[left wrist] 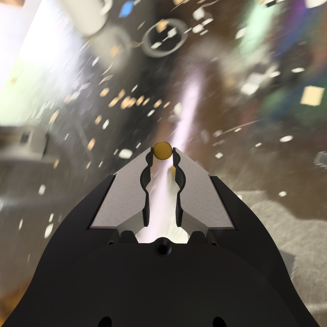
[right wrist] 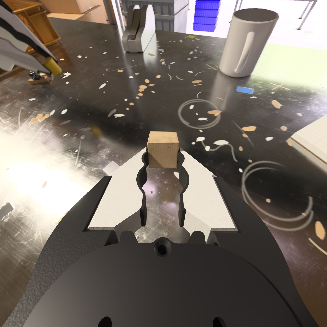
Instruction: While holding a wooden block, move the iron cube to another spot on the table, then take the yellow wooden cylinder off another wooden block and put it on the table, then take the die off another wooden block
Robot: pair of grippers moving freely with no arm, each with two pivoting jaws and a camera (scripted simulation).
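My left gripper [left wrist: 162,153] is shut on the yellow wooden cylinder [left wrist: 162,149], gripped at the fingertips, end-on to the camera. The right wrist view shows the left gripper [right wrist: 53,68] at the upper left, holding the cylinder [right wrist: 52,66] tilted, just above a flat wooden block [right wrist: 39,80]. The dark die [right wrist: 33,75] sits on that block. My right gripper [right wrist: 162,154] is shut on a light wooden block [right wrist: 162,141], held above the dark table [right wrist: 123,123]. A small pale grey piece [right wrist: 110,167] lies by my right gripper's left finger; I cannot tell what it is.
A grey mug [right wrist: 247,42] stands at the back right and a tape dispenser [right wrist: 138,30] at the back centre. A blue eraser [right wrist: 245,89] lies near the mug. A notepad [right wrist: 315,139] is at the right edge, an orange crate [right wrist: 35,23] at the back left. The left wrist view's background is blurred.
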